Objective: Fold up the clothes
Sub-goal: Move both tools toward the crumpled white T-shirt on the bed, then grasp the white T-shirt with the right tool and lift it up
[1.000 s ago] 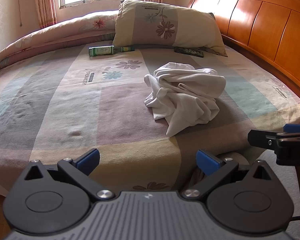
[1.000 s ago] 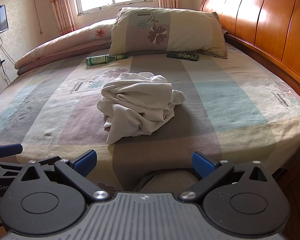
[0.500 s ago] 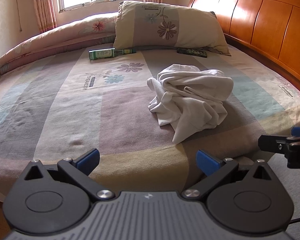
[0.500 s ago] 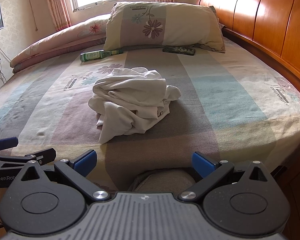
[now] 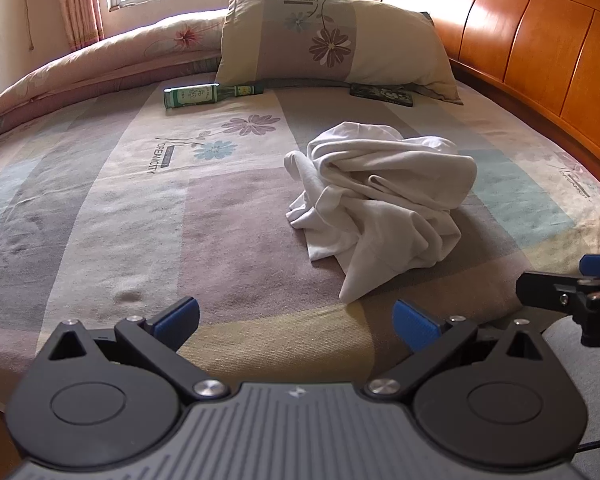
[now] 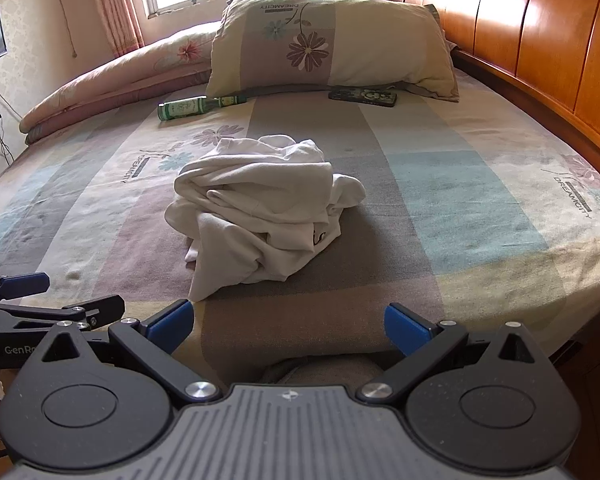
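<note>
While both tools hung over the near edge of the bed, neither touched any cloth. The left gripper (image 5: 296, 318) had its blue-tipped fingers (image 5: 178, 316) spread wide apart with nothing between them, above a yellow and mauve band of the bedsheet (image 5: 100, 216). The right gripper (image 6: 286, 322) was spread just as wide and equally empty, its fingers (image 6: 404, 326) over a grey stripe at the bed's near edge. Each tool showed in the other's camera: the right one at the far right margin of the left wrist view, the left one at the left margin of the right wrist view, so they stood side by side and apart.

Beyond them, well clear of both sets of fingers, the white garment (image 5: 380, 204) lay crumpled in a loose heap near the middle of the bed, a pointed flap of it trailing toward the near edge. In the left wrist view it sat right of centre; in the right wrist view it sat left of centre (image 6: 260, 208).

Farther back, a green bottle (image 5: 198, 95) lay on its side to the left, and a dark flat case (image 5: 382, 95) lay to the right, both just before a flowered pillow (image 5: 332, 40). A rolled quilt (image 5: 100, 68) ran along the far left, and a wooden headboard (image 5: 540, 36) rose on the right.
</note>
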The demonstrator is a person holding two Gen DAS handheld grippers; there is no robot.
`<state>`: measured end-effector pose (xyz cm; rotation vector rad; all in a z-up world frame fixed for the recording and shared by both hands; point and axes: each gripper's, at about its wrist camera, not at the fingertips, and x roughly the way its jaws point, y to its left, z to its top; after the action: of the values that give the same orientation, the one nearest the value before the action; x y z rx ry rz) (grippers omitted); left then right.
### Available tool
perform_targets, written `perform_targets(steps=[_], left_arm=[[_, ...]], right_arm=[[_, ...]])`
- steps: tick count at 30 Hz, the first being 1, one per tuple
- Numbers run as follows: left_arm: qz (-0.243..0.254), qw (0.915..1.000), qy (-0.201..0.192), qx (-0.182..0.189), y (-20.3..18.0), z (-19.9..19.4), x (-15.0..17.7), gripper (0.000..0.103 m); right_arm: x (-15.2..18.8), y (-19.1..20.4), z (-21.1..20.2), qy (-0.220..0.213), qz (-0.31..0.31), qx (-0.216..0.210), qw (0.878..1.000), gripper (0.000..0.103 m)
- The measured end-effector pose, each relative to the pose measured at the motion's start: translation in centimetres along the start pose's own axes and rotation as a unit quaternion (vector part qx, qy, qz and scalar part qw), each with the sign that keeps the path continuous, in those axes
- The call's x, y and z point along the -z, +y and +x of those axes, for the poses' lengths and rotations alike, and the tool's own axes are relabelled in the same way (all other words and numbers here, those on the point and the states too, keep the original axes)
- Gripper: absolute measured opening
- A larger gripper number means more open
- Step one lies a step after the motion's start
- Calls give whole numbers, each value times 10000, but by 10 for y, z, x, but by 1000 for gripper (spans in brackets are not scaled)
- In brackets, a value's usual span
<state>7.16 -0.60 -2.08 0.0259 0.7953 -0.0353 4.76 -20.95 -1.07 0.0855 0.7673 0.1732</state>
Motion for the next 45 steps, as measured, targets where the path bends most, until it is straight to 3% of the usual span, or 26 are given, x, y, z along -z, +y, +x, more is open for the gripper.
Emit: perform_targets(steps=[17,23,29,36,45], left_arm=[[-110,9993,326,174,-1,43,-22,102],[-72,9993,286,210,0,51,-28,102],[-353,9977,38,582,12,56,-31,102],[-418,9979,77,486,16,66,-31,102],[-393,9981,155,446,16,77,-31,102]], right_arm=[[-27,-3,28,-222,-299,-266,9990,103],[-33,-3,45,-43,-358,-332,9988,103],[-34,-2,58,-156,-453,-437,9979,103],[-33,0,71,-299,-741,-562,9952,103],[-39,-3,86,-74,-528,-695,9962,103]])
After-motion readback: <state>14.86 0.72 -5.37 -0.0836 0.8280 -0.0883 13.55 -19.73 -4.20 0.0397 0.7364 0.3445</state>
